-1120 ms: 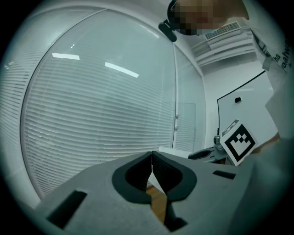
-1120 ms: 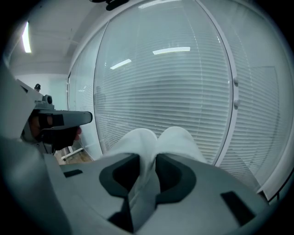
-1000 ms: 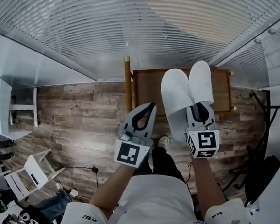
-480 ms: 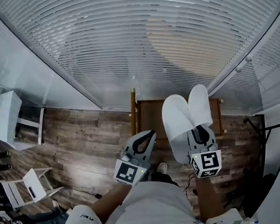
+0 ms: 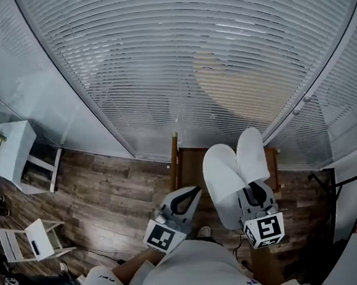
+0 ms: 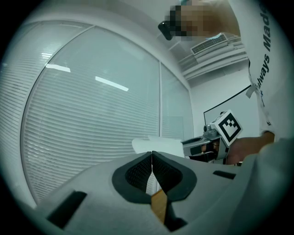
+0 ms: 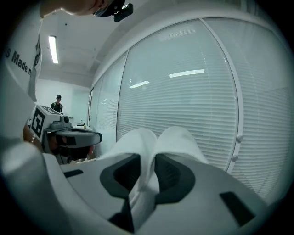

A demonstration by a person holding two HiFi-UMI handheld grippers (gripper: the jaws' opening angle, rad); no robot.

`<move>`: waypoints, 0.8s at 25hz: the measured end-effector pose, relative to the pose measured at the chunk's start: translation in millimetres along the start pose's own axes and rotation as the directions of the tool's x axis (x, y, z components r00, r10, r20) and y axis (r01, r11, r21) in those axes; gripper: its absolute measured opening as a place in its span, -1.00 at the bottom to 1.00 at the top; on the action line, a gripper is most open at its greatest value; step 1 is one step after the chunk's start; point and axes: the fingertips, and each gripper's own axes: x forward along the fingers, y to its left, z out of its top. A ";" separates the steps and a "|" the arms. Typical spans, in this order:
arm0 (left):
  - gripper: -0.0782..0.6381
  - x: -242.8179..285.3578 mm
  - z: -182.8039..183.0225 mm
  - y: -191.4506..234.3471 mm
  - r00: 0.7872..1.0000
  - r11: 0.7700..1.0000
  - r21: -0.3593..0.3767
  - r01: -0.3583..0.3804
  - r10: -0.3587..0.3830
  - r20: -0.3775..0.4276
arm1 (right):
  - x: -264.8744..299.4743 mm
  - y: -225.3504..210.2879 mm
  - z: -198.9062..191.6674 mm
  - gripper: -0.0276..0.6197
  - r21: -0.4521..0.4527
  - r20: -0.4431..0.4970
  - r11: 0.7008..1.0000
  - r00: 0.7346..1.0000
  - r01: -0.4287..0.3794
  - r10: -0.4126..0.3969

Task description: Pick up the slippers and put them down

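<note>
1. Gripping the heel ends of the pair of white fabric slippers (image 7: 151, 142), the right gripper (image 7: 142, 172) has its jaws pressed on both. They have just been closing further, with the slippers between them.
2. Key relation: the 2 slippers stick straight out ahead of the right gripper. Their long axis runs along its pointing line, toes away from the person, and they lie side by side touching, fanned slightly at the toes.
3. They are held in the air; in the head view they overlap the brown wooden table (image 5: 189, 159) lying below them.
4. The left gripper (image 6: 151, 167) is clenched with its pads touching and nothing between them. It sits just beside the right one, apart from the slippers, so the right is the nearer hand.
5. My guess is the put-down needs a straight lowering onto the table.
6. Around:
   - tall wooden post (image 5: 174, 154) at the table's left edge, the 1 thing near the path
   - white slatted blinds (image 5: 177, 58) ahead
   - wood-plank floor (image 5: 108, 194)
   - white side table (image 5: 11, 144), well apart on the left
</note>
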 end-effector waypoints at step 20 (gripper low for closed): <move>-0.75 -99.7 3.0 8.9 0.921 0.921 -0.035 -0.387 0.388 0.040 | 13.4 84.6 30.0 -0.68 -0.091 0.075 0.939 0.938 -0.333 0.340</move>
